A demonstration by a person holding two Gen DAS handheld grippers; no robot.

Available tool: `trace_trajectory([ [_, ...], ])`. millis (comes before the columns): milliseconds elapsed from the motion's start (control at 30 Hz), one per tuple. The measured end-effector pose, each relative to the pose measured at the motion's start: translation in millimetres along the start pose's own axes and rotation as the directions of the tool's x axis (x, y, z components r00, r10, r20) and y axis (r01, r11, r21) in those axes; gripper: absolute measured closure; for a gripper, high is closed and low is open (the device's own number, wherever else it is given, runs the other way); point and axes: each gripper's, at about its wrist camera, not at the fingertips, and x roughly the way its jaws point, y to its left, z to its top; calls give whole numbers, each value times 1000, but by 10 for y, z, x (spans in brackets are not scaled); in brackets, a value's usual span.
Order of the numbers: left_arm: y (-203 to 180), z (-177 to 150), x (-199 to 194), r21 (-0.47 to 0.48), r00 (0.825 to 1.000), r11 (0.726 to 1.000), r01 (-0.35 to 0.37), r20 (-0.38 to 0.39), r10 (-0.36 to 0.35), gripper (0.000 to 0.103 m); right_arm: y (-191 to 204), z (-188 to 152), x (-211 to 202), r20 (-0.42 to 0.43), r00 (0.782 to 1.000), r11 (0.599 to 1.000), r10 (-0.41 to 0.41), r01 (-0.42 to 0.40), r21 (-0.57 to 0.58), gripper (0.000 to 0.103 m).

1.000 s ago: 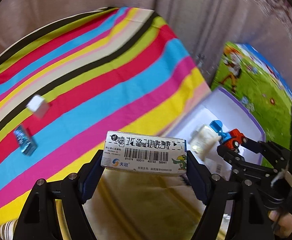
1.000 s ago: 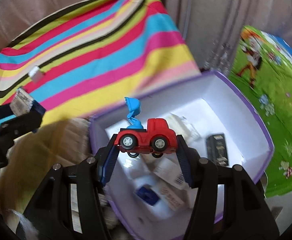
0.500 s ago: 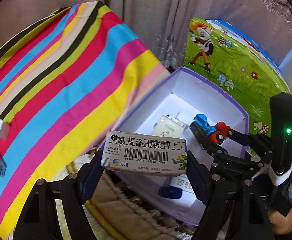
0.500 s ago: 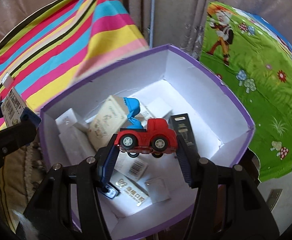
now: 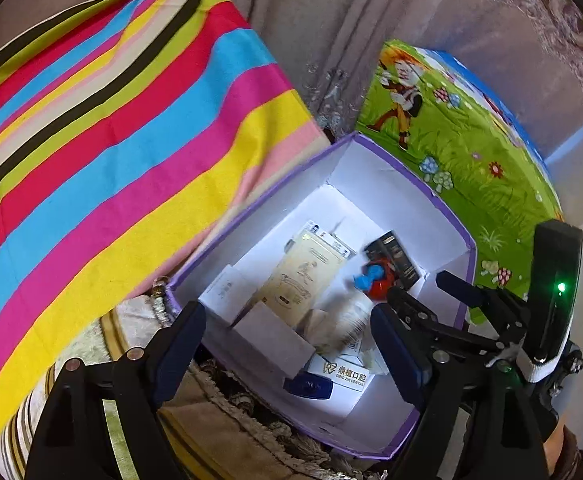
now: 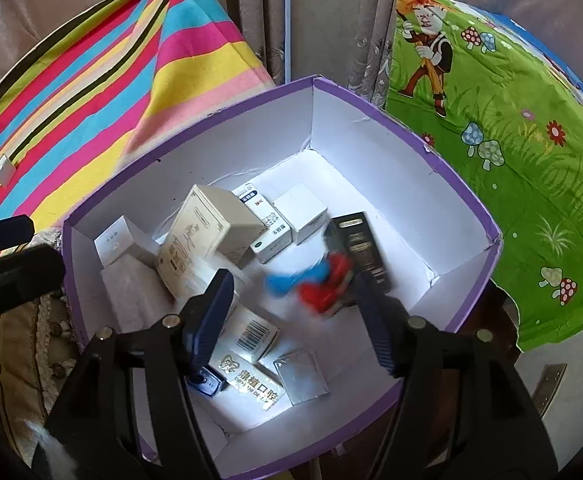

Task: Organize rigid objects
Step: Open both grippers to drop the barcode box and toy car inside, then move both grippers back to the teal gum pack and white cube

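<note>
A purple-rimmed white box [image 6: 487, 240] holds several small cartons; it also shows in the left wrist view [image 5: 467, 240]. A red and blue toy car [image 6: 319, 284] is blurred in mid-fall inside the box, next to a black carton [image 6: 361, 244]; the car shows in the left wrist view [image 5: 375, 278] too. The barcoded medicine carton [image 6: 251, 332] lies in the box among the others. My right gripper [image 6: 295, 320] is open and empty over the box. My left gripper [image 5: 287, 344] is open and empty over the box's near left edge.
A rainbow-striped cloth [image 5: 111, 140] covers the surface to the left, with a small white block [image 6: 4, 170] on it. A green cartoon-printed cloth [image 6: 511, 140] lies to the right. Curtains hang behind. A patterned rug [image 5: 219, 420] lies below the box.
Both grippers opened over the box. The medicine carton left the left gripper and the toy car left the right gripper; both dropped into the box.
</note>
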Motion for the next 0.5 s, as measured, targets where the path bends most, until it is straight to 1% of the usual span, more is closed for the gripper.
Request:
trace_trajectory([
  [100, 79, -12, -52, -12, 1000, 1000, -21, 16, 21, 18, 25, 2, -17, 5, 1000, 1000, -1, 1, -6, 35],
  [300, 287, -34, -184, -56, 998, 998, -32, 47, 34, 18, 95, 3, -56, 11, 1000, 1000, 7, -7, -22, 34],
  [500, 592, -97, -331, -124, 996, 991, -48, 67, 56, 18, 223, 28, -125, 24, 999, 999, 30, -29, -44, 32],
])
